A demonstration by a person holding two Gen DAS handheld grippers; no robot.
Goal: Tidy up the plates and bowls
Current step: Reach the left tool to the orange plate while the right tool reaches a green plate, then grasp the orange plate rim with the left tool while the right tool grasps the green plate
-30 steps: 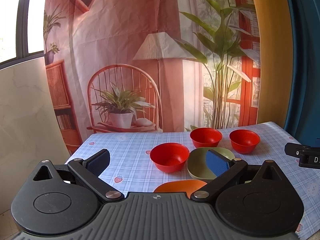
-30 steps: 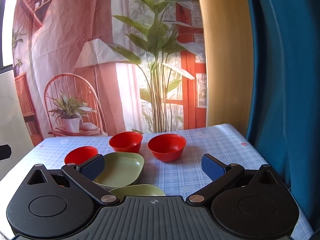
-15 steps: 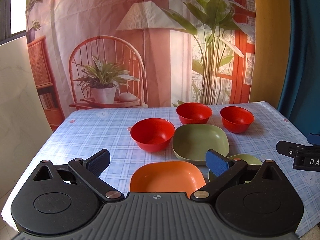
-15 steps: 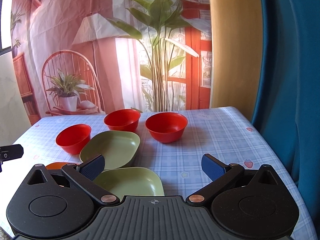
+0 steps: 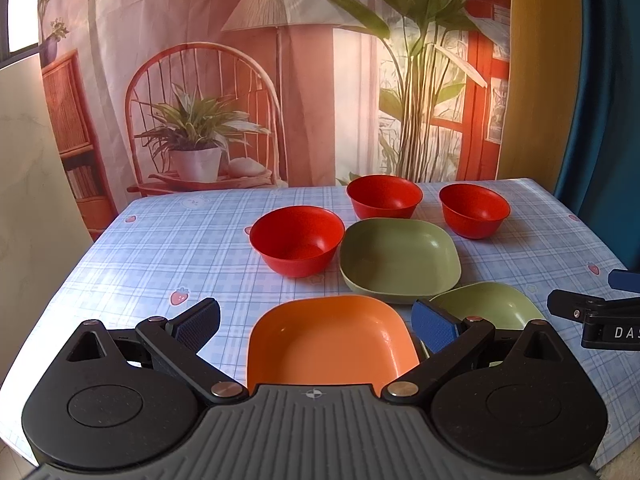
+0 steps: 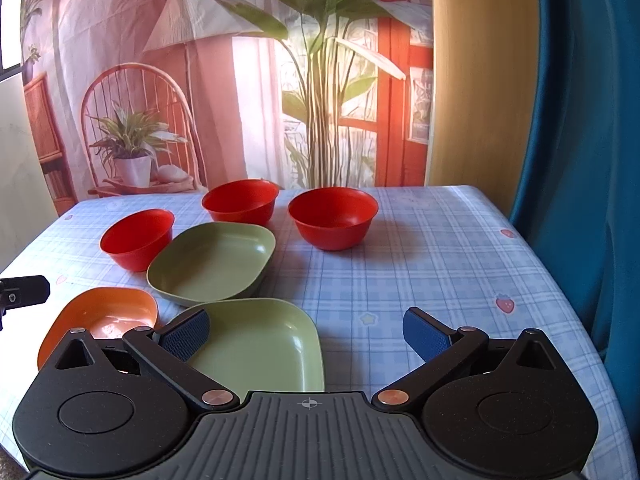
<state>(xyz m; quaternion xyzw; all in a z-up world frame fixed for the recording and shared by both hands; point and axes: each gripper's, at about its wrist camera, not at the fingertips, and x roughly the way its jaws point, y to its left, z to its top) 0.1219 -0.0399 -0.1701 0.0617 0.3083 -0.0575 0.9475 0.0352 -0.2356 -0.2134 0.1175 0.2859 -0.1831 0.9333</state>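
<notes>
The left gripper (image 5: 316,322) was matte black, with two round housings at 7 and 5 o'clock, a ribbed grey panel at 6 o'clock marked with a small crosshair, and silver pivot screws on angled finger arms tipped with textured blue pads (image 5: 434,325). The right gripper (image 6: 306,330) looked identical, though its screws were copper-toned. Its black side carried white letters "DA".

Two wrist fisheye views, both low over the near table edge, facing the printed backdrop.

Left view sits close above the orange plate (image 5: 330,340), at lower centre of frame; right view sits further right, with that plate at its lower left. Both share the three red bowls and the far green plate (image 5: 400,256) (image 6: 212,260).
</notes>
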